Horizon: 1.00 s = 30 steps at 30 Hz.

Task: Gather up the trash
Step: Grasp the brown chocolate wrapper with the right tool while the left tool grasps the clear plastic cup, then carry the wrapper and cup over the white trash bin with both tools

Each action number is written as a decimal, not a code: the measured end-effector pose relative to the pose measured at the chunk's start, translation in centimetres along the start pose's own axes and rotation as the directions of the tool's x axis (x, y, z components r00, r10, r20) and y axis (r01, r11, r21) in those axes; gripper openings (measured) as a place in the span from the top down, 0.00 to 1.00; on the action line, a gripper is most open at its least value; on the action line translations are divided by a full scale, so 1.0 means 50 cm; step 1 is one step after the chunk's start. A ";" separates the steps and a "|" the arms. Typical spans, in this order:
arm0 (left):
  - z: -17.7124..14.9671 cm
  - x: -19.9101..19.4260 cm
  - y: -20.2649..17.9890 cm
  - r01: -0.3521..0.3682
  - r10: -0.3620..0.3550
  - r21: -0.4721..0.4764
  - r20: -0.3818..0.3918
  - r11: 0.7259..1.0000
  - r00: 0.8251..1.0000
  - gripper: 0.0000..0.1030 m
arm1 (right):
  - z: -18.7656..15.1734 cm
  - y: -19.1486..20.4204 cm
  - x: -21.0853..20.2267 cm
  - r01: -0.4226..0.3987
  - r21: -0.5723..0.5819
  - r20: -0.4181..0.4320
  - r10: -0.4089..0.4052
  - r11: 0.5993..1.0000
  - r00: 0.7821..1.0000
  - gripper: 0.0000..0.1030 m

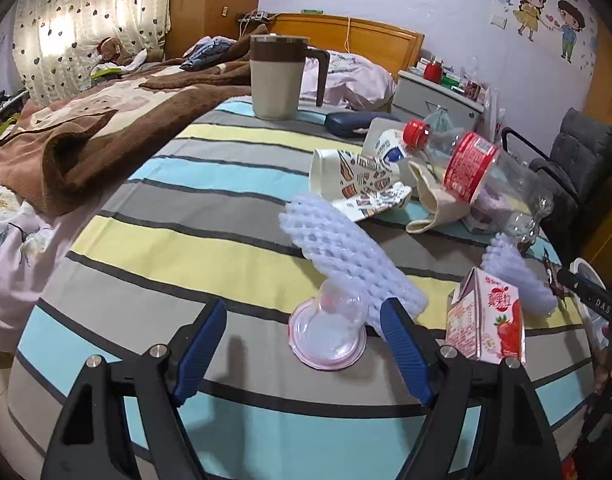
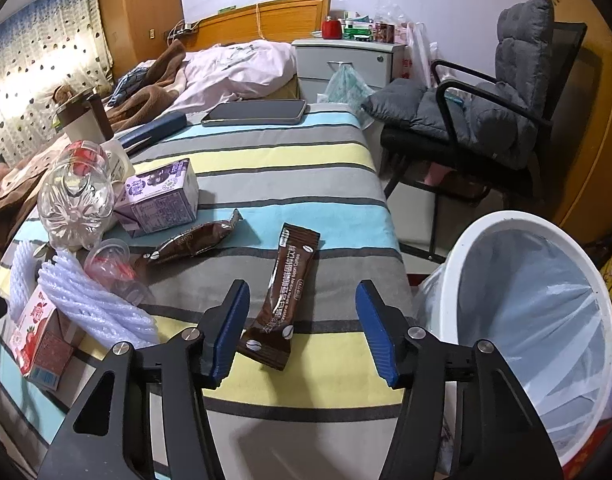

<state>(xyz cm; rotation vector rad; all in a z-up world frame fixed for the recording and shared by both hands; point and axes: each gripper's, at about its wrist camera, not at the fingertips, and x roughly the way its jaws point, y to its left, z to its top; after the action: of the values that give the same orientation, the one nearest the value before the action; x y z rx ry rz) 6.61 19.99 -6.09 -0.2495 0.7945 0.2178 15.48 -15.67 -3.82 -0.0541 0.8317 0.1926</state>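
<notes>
hovering wide-spread, right gripper [image 2: 301, 320] over sachet [image 2: 283, 296] near table's [image 2: 346, 152] right edge, beside bin [image 2: 546, 300] — could clip only its end, dropping it. left gripper [image 1: 303, 340] spread round cup [image 1: 328, 336] — might nudge foam net [image 1: 346, 256].
</notes>
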 end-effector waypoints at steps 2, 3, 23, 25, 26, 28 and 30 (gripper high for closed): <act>0.002 0.006 0.000 0.018 -0.018 -0.002 -0.006 1.000 1.000 0.31 | 0.002 0.001 0.002 -0.005 -0.002 -0.004 0.005 1.000 1.000 0.53; 0.003 0.009 0.000 0.022 -0.022 -0.002 -0.006 1.000 1.000 0.35 | 0.004 0.001 0.003 -0.005 -0.002 -0.004 0.005 1.000 1.000 0.55; -0.003 -0.007 -0.015 0.077 -0.078 0.033 0.029 0.996 0.997 0.70 | -0.002 -0.003 0.013 -0.044 0.018 -0.033 0.045 0.999 0.998 0.91; -0.002 -0.013 -0.015 0.076 -0.077 0.034 0.036 0.997 0.996 0.70 | -0.002 -0.003 0.010 -0.052 0.019 -0.030 0.052 0.998 0.998 0.92; -0.002 -0.014 -0.014 0.074 -0.076 0.033 0.038 0.997 0.996 0.70 | -0.003 -0.002 0.010 -0.061 0.019 -0.029 0.062 0.998 0.998 0.92; -0.003 -0.012 -0.012 0.071 -0.072 0.030 0.035 0.997 0.997 0.70 | -0.001 -0.004 0.009 -0.049 0.019 -0.016 0.049 0.999 0.999 0.92; -0.005 -0.008 -0.011 0.069 -0.069 0.026 0.029 0.997 0.997 0.70 | 0.003 -0.002 0.012 -0.061 0.010 -0.019 0.061 0.998 0.998 0.90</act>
<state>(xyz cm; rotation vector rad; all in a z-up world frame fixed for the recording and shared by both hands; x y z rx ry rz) 6.33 19.38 -5.90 -0.2489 0.7576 0.1461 16.04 -15.65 -4.16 -0.0218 0.8542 0.2464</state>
